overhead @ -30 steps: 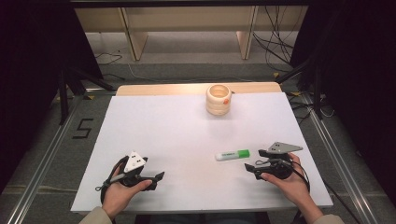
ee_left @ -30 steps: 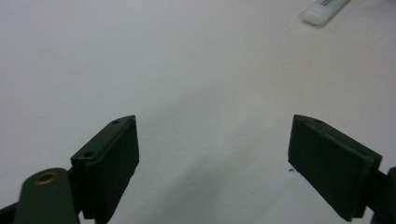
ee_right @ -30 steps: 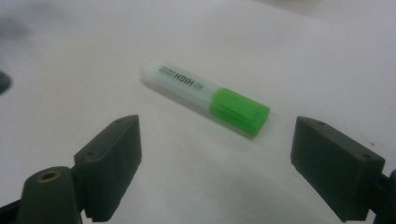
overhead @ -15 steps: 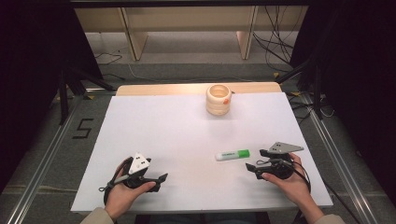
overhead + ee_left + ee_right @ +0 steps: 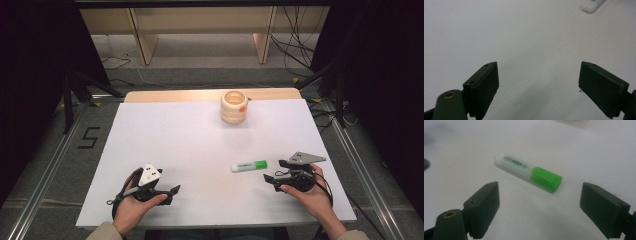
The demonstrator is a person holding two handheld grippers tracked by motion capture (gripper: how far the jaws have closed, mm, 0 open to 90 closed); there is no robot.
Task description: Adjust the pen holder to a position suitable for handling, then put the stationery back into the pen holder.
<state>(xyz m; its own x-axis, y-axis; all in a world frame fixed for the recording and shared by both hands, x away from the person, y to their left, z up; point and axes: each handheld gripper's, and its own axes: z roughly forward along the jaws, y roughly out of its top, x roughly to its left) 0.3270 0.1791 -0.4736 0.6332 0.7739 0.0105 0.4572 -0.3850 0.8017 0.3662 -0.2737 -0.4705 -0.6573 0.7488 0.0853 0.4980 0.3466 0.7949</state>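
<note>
A white desk [image 5: 200, 150] carries two things: a green and white highlighter [image 5: 249, 165] lying flat toward the near right, and a round wooden cup [image 5: 233, 106] standing upright at the far edge, a little right of the middle, with a small orange spot on its right side. The two are well apart. The left claw [image 5: 167, 192] sits at the near left of the desk in the person's left hand [image 5: 131, 210], a grey three-cornered plate on top of it, its tips pointing right along the desk. In the left gripper view its jaws stand wide apart with nothing but bare white desk between them, and the white end of the highlighter shows at the far right corner of that view. The right claw [image 5: 272, 179] rests at the near right in the person's right hand [image 5: 312, 195], just near and right of the highlighter, tips pointing left. In the right gripper view its jaws are likewise spread wide and hold nothing; the highlighter [image 5: 527, 171] lies on the desk just beyond the gap between them, set at a slant, its green cap toward the right jaw and its clear printed body running off to the far left. Neither jaw touches it.
</note>
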